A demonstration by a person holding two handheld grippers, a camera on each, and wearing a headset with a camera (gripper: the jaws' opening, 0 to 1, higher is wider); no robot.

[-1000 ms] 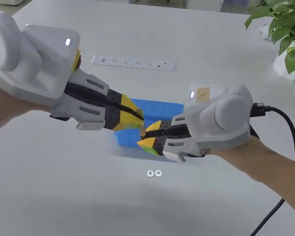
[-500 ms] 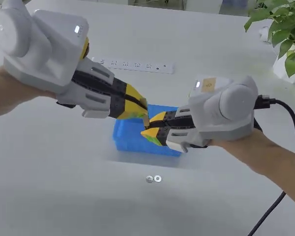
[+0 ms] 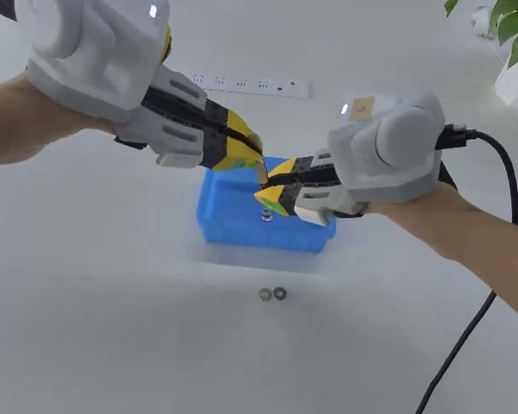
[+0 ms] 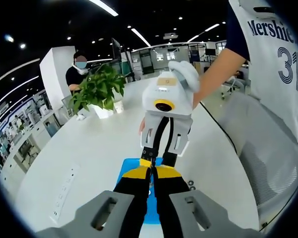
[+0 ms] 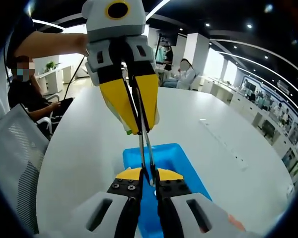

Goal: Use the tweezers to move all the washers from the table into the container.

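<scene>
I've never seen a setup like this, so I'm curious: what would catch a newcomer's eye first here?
Two bulky white hand-held tools, the left gripper and the right gripper, meet tip to tip over a bright blue container, both pinching thin tweezers. Two small washers lie on the white table just in front of it.

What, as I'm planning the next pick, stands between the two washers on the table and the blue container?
Nothing visible does. The two washers lie on bare table just in front of the blue container; only its own near wall must be cleared. The left gripper and right gripper hang above the container, holding the tweezers.
</scene>
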